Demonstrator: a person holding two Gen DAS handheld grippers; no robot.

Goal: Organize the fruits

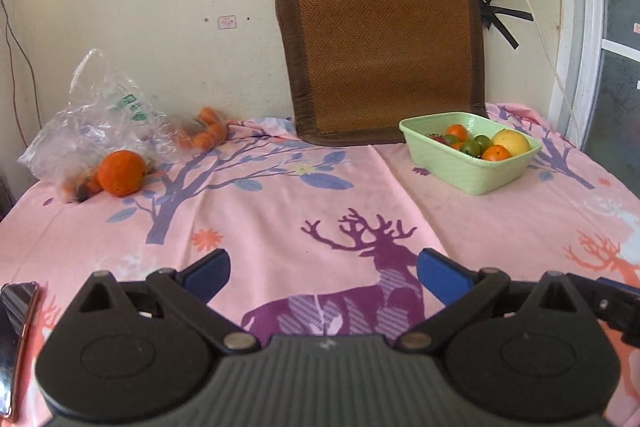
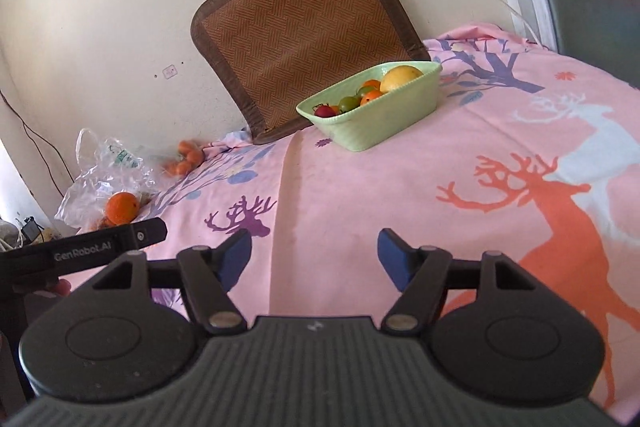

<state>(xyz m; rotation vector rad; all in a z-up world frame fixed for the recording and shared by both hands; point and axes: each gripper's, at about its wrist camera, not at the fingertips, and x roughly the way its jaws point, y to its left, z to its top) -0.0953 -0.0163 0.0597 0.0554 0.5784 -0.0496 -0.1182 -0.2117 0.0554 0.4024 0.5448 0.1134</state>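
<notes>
Left wrist view: my left gripper (image 1: pixel 322 269) and right gripper (image 2: pixel 314 253) released, empty; pale green plastic basket (image 1: pixel 472 171) at right part-filled; round orange (image 1: pixel 121 172) beside crumpled clear plastic bag (image 1: pixel 92 119) at left outstanding

Mixed fruits (image 1: pixel 478 143) in green basket (image 1: pixel 472 175); orange (image 1: pixel 121 173) beside plastic bag (image 1: pixel 96 119)

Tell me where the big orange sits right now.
In the left wrist view the big orange lies far left on the pink cloth, against the clear plastic bag, well apart from the green basket.
</notes>
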